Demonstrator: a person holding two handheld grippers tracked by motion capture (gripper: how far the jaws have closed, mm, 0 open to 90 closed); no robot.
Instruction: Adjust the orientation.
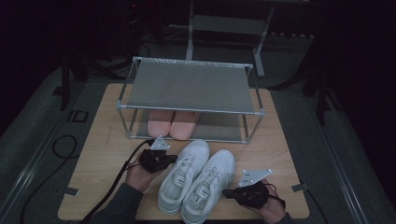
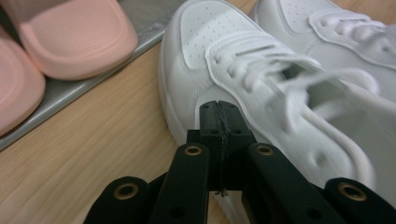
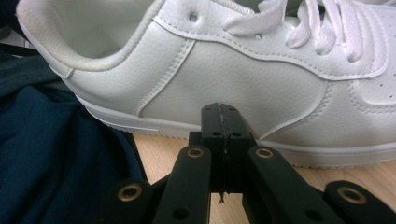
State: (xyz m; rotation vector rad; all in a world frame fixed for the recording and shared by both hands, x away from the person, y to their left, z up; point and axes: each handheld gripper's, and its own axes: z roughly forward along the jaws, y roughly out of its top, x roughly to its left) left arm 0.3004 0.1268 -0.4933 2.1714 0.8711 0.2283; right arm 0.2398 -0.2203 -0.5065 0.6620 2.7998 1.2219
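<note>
Two white sneakers stand side by side on the wooden table, toes toward the rack: the left sneaker and the right sneaker. My left gripper is shut with nothing between its jaws, its tips against the left sneaker's outer side. My right gripper is shut and empty too, tips close to the right sneaker's outer side near the heel. A pair of pink slippers rests on the rack's lower shelf.
A two-tier metal shoe rack stands at the table's back half, its top shelf bare. A dark sleeve lies left of the right sneaker's heel. A black cable trails off the table's left front. Dark floor surrounds the table.
</note>
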